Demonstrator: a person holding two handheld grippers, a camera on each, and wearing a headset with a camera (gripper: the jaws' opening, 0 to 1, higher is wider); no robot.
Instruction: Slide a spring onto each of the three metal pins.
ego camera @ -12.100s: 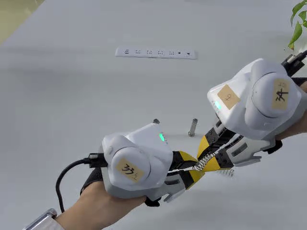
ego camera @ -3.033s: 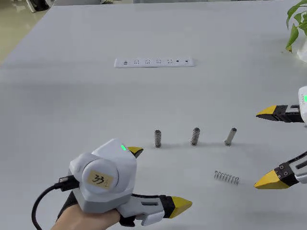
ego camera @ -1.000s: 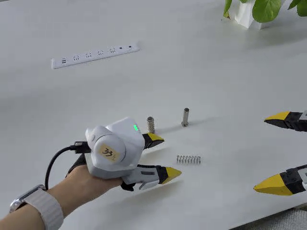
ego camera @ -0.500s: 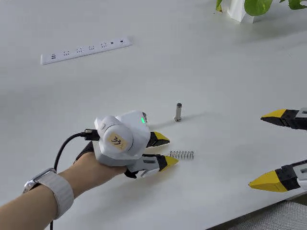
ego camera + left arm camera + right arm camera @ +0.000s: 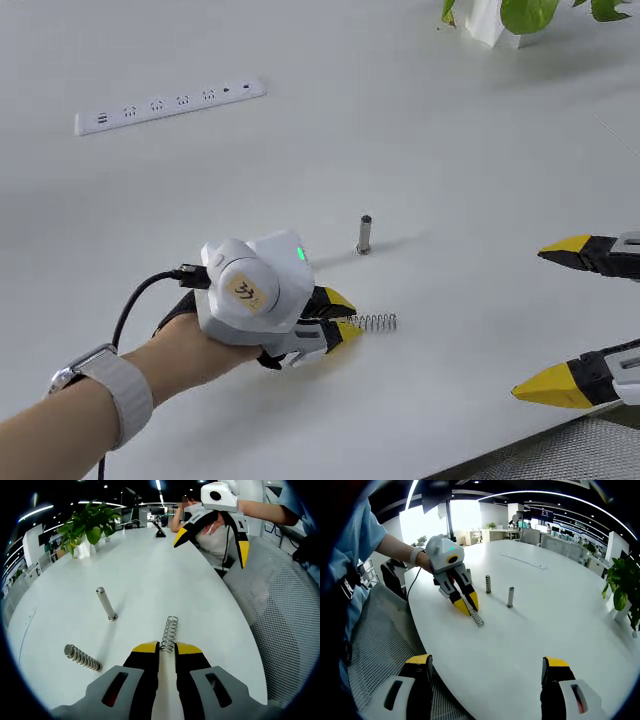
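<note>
In the head view the left claw (image 5: 349, 316) has its white body over the sprung pins (image 5: 488, 584), and its closed tips cover the near end of the spring (image 5: 376, 321). The right claw (image 5: 528, 322) is cut off by the right edge — its body lies out of frame past the two yellow-tipped jaws. The plant (image 5: 520, 12) is cropped at the top — leaves and a pot corner remain.

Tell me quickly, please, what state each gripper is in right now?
Left gripper: closed on the end of the loose spring.
Right gripper: open, holding nothing.
</note>
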